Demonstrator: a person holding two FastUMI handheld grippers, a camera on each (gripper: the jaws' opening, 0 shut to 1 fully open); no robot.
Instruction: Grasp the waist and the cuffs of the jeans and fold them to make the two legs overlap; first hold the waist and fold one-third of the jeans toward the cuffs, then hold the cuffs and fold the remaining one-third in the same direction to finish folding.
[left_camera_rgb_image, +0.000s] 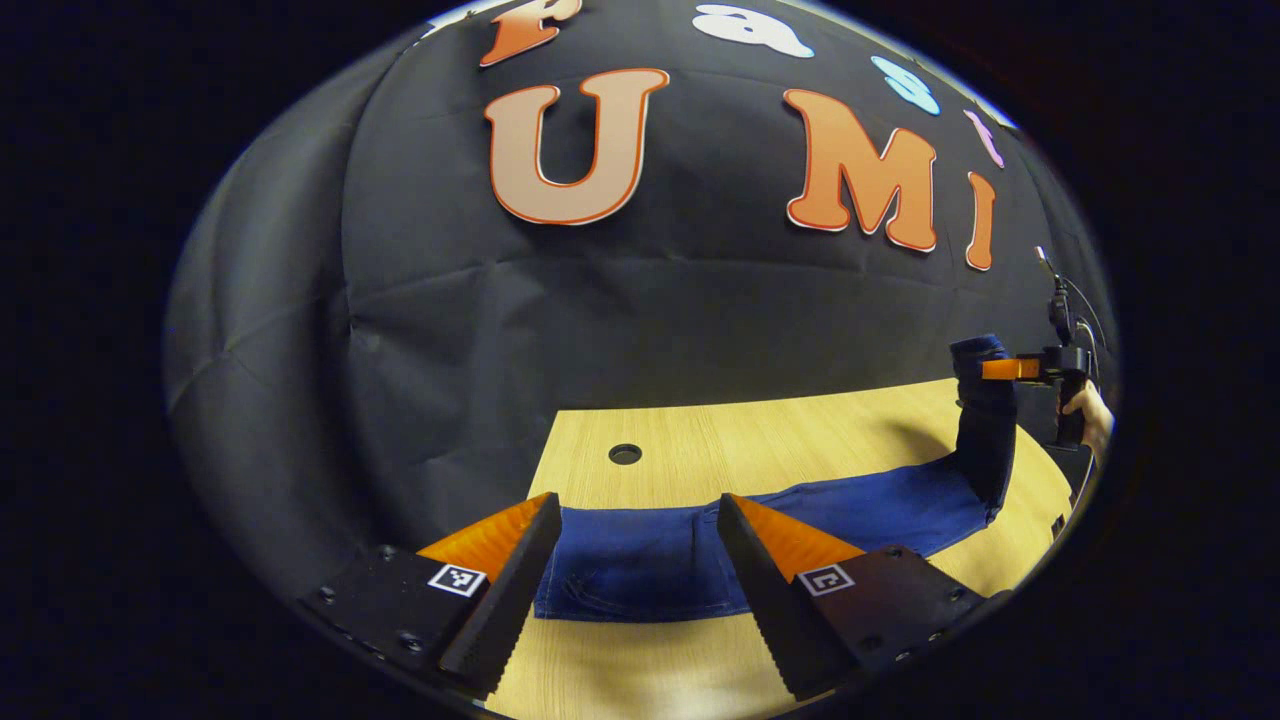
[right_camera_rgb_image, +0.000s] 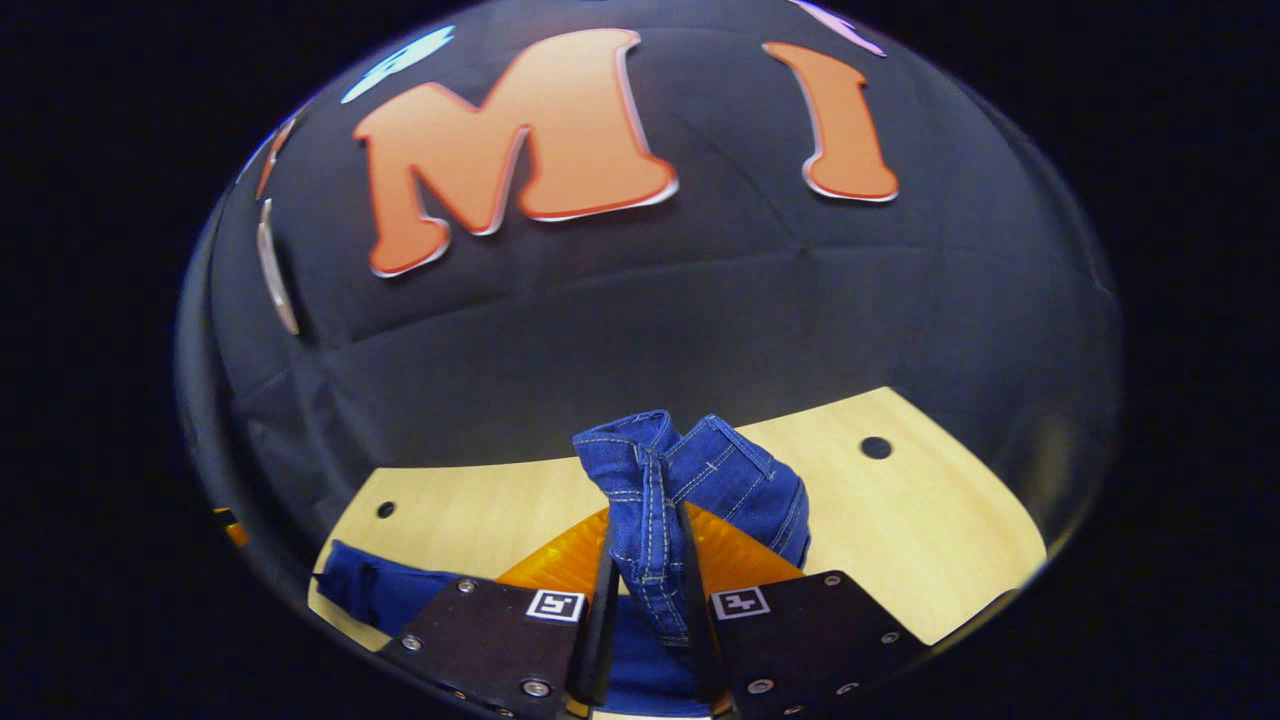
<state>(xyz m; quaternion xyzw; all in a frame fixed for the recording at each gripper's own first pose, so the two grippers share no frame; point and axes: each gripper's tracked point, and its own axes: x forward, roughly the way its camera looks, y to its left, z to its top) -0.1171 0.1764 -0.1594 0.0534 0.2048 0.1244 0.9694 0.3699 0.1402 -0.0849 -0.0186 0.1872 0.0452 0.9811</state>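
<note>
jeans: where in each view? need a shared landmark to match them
Left gripper view: jeans lie flat across the lower centre of the wooden table; far end lifted at right by the right gripper.
Right gripper view: bunched jeans end at bottom centre, clamped between the fingers.
Shared landmark: that lifted end in the right gripper.

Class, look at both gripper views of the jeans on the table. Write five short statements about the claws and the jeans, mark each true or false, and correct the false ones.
1. The right claw is shut on a bunched end of the jeans. True.
2. The left claw grips the jeans. False: it is open, its fingers spread either side of the jeans' end.
3. The jeans lie wholly flat on the wooden table. False: the end the right claw holds is lifted off it.
4. The table has round holes in it. True.
5. The jeans are black. False: they are blue.
</note>
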